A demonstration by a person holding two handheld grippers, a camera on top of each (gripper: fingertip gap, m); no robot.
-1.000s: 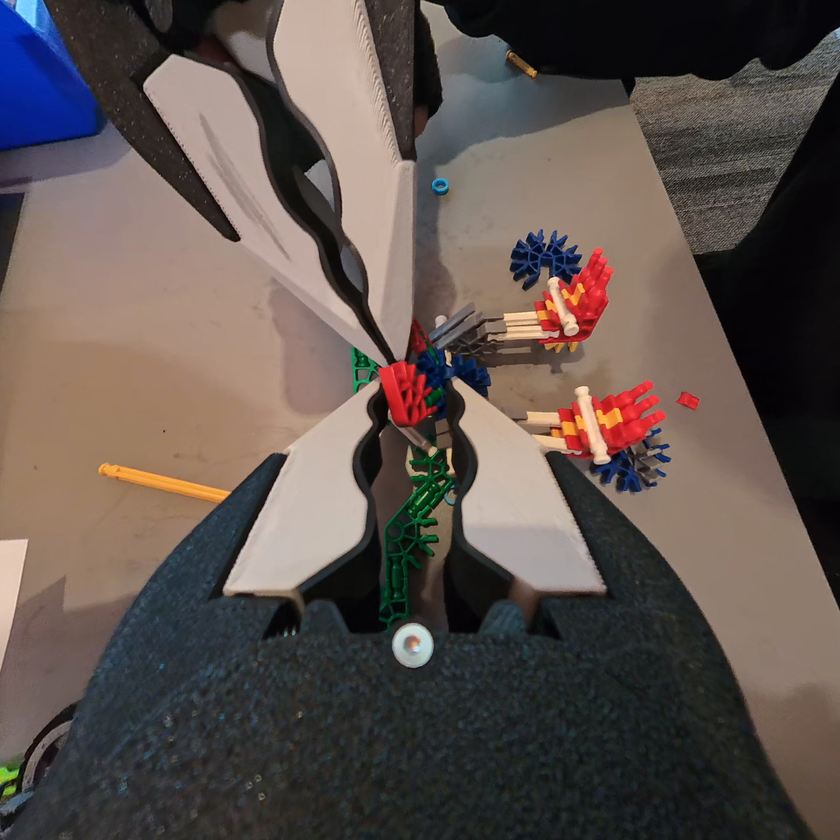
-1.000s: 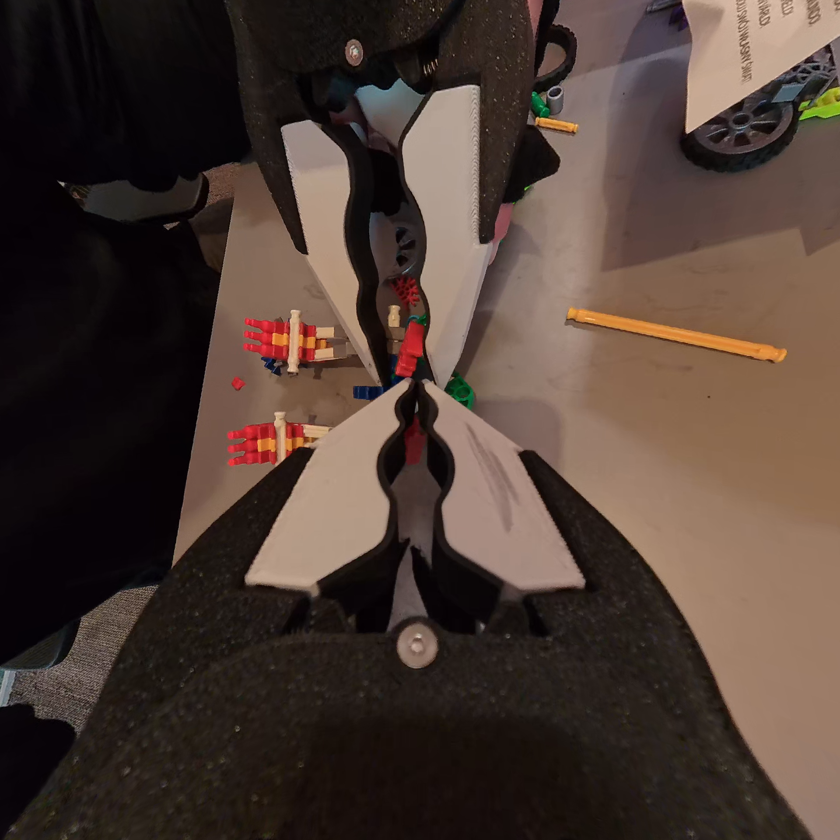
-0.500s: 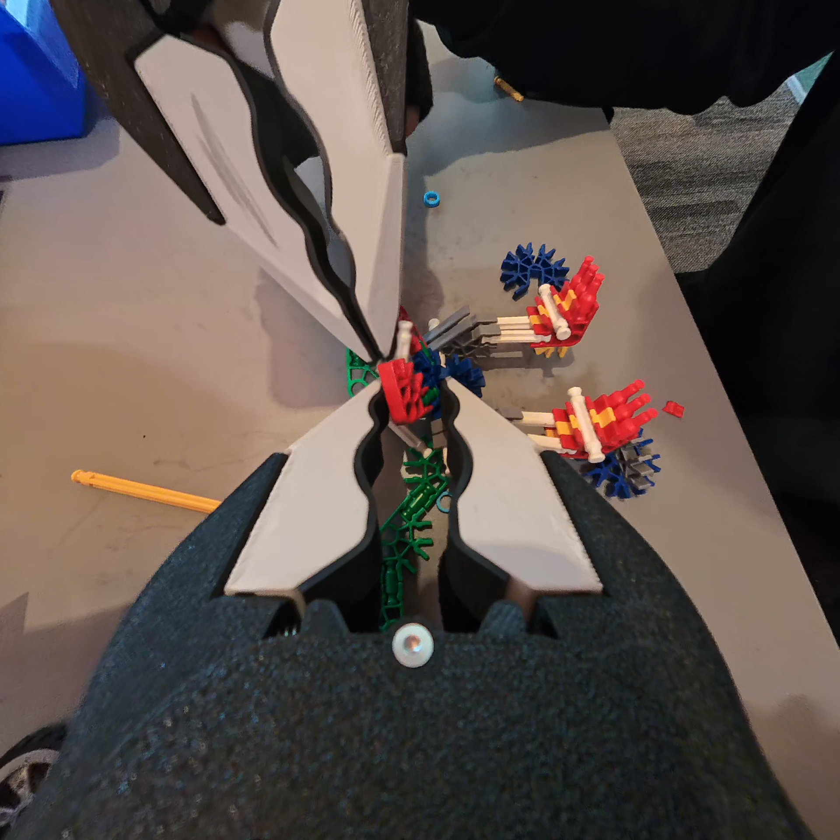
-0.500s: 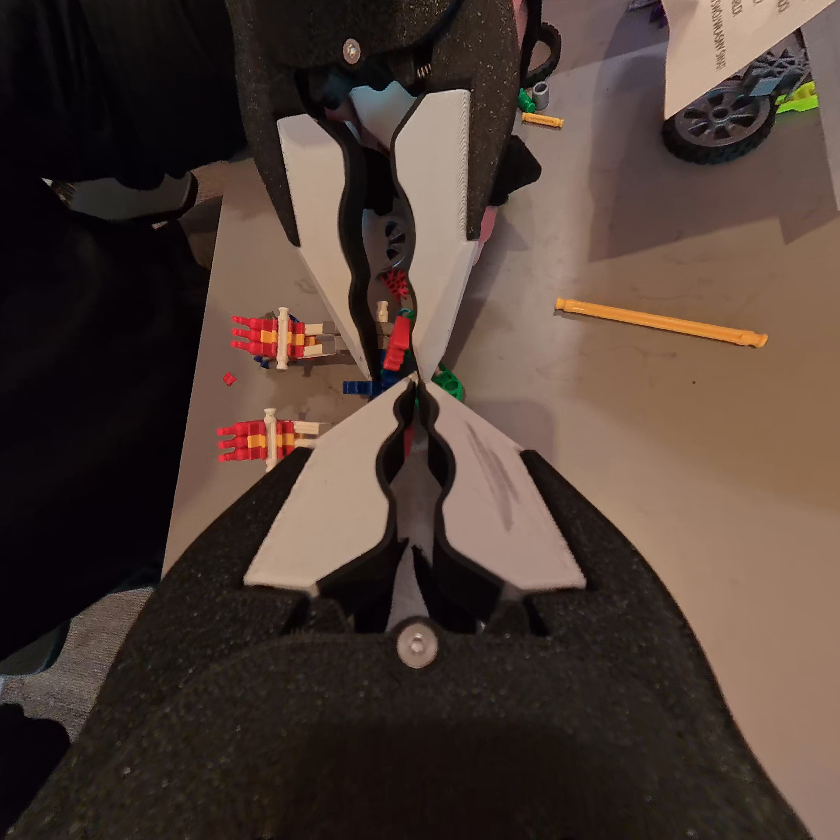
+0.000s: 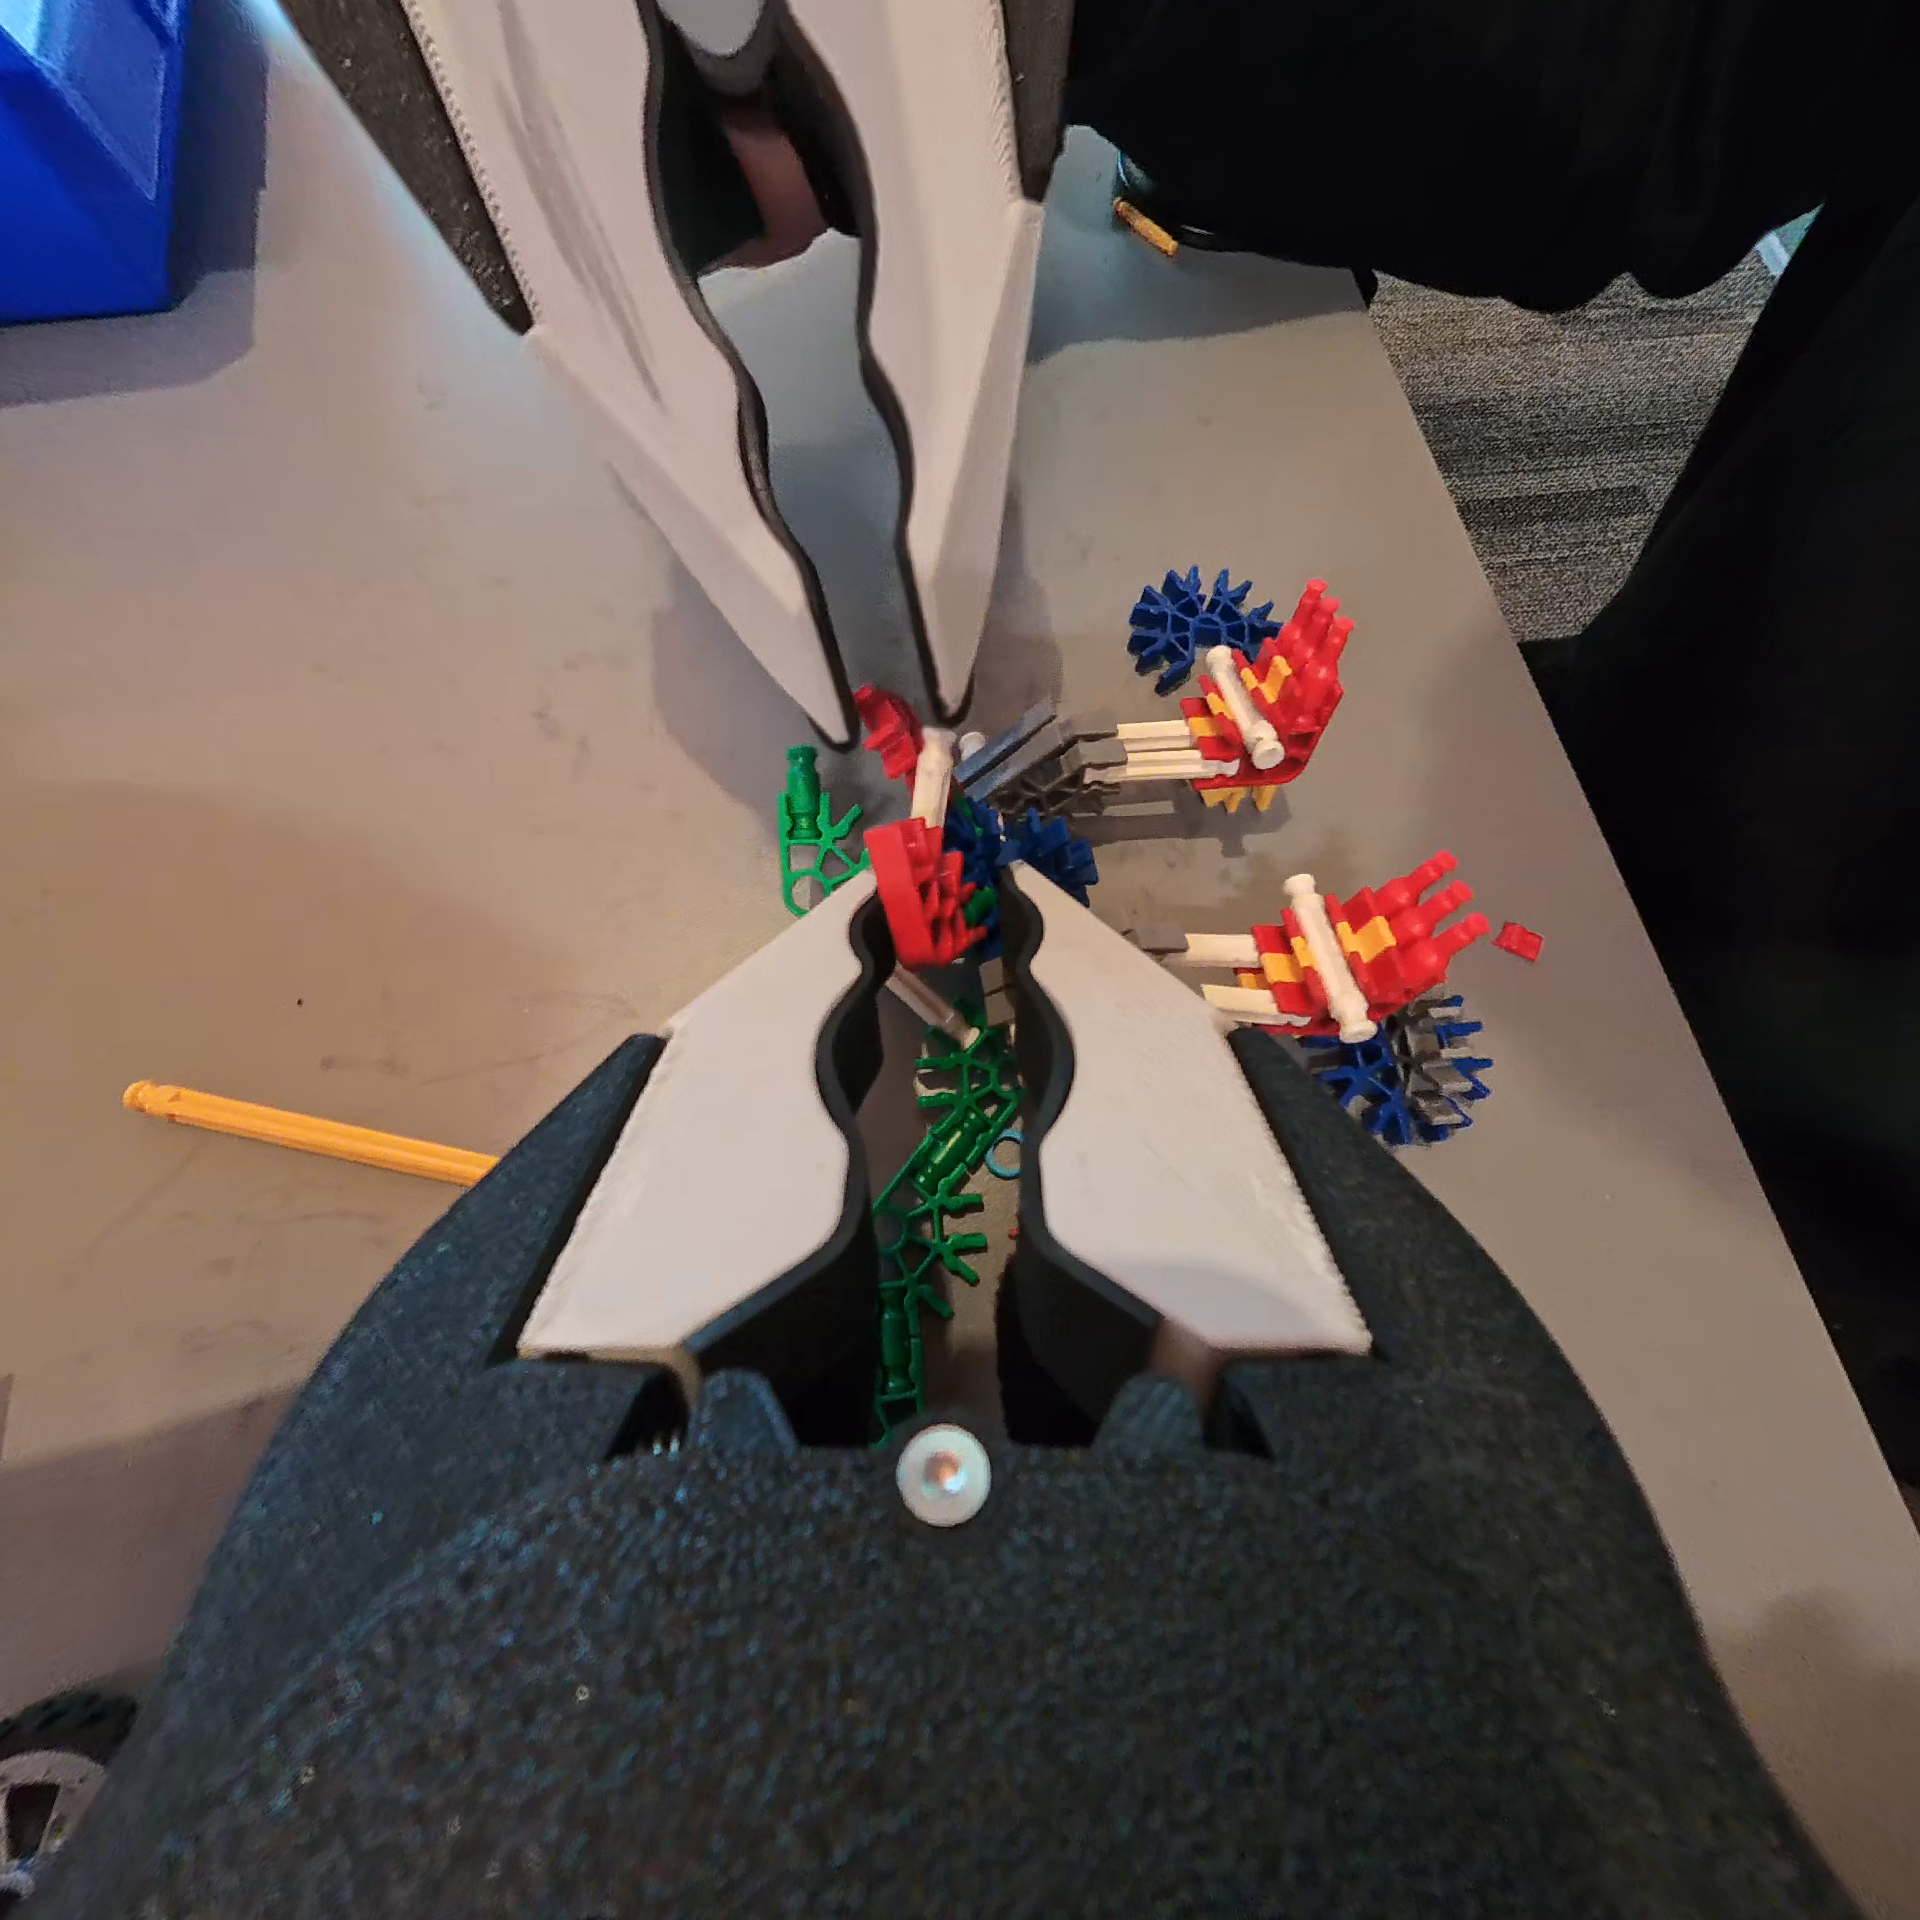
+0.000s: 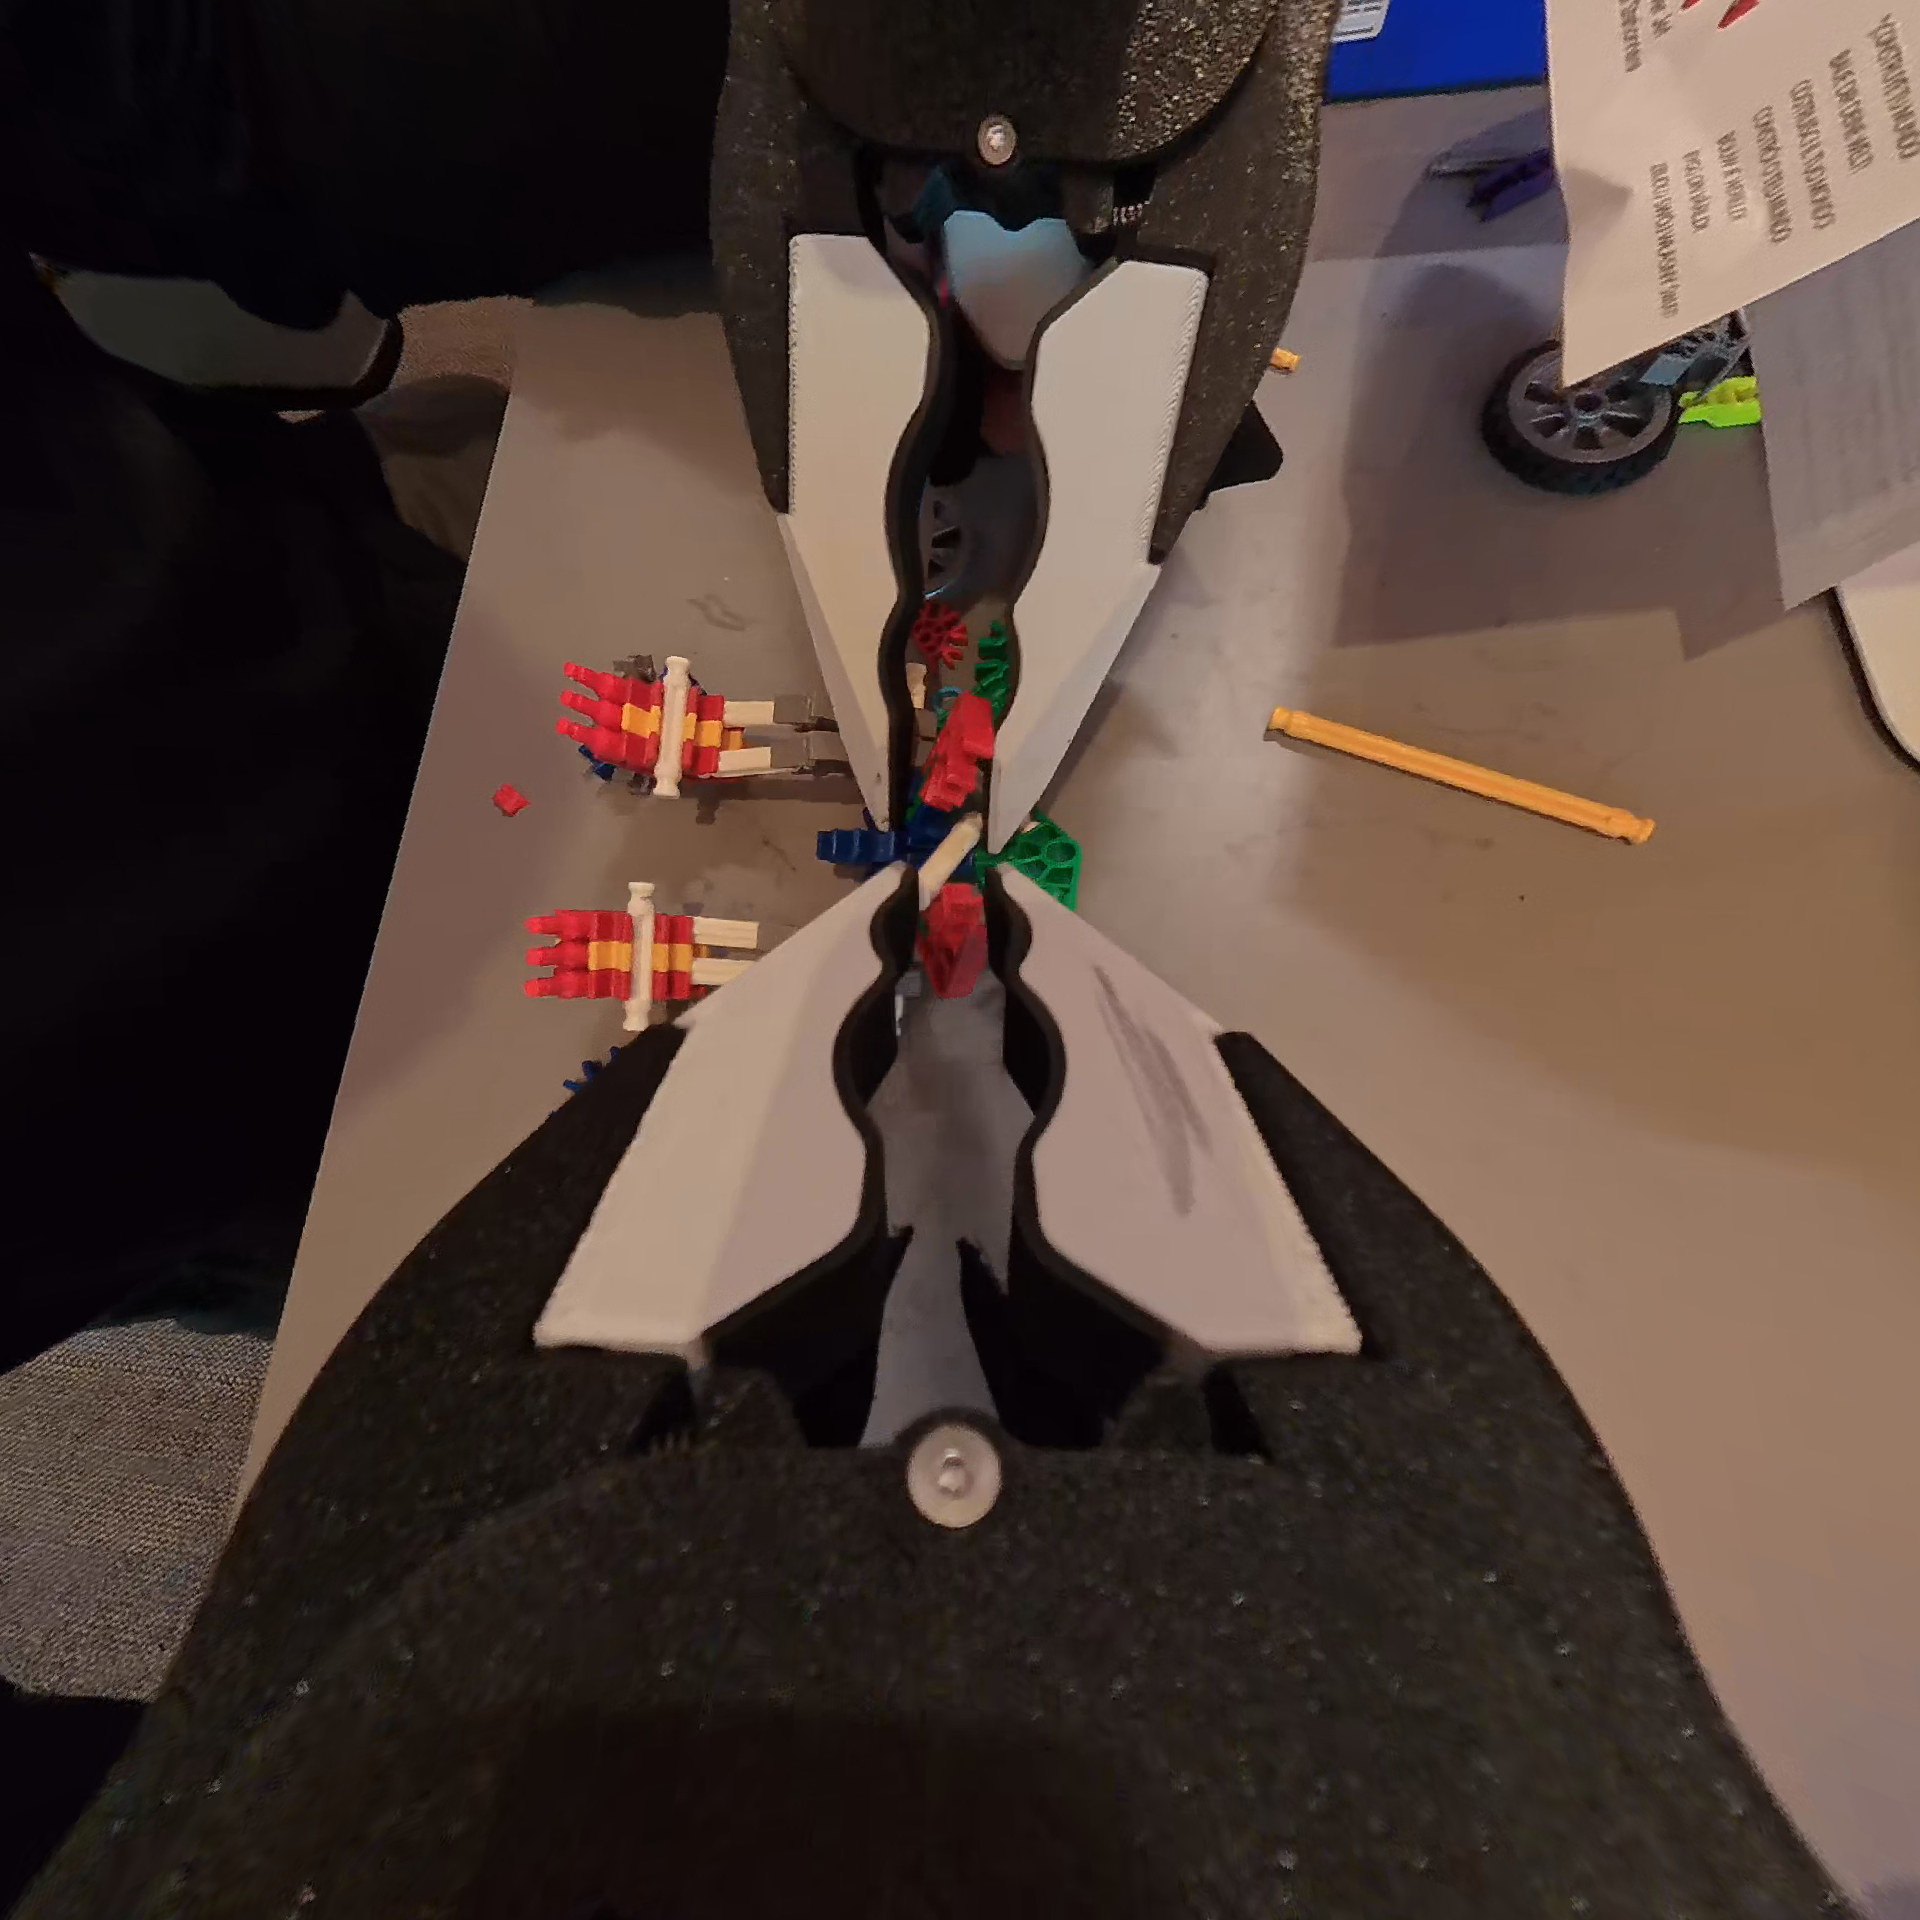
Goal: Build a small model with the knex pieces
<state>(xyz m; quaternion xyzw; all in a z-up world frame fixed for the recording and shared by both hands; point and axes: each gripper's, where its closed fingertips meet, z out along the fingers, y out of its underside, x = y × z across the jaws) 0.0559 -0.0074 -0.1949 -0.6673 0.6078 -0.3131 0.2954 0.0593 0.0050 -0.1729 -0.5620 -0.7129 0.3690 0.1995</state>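
Since a second ago the right gripper (image 6: 940, 899) has parted slightly around a red connector (image 6: 951, 940) and white rod (image 6: 948, 847). Opposite, the left gripper (image 5: 940, 914) pinches another red connector (image 5: 920, 904) above the grey table (image 5: 312, 727). Printed paper (image 6: 1714, 156) lies far right, its text illegible.

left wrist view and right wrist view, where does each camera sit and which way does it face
Left wrist view: sits on the left tool, looking along it at a red toothed plastic connector on the grey table; the right tool faces it.
Right wrist view: sits on the right tool, looking the opposite way.
Both share the long yellow plastic rod.
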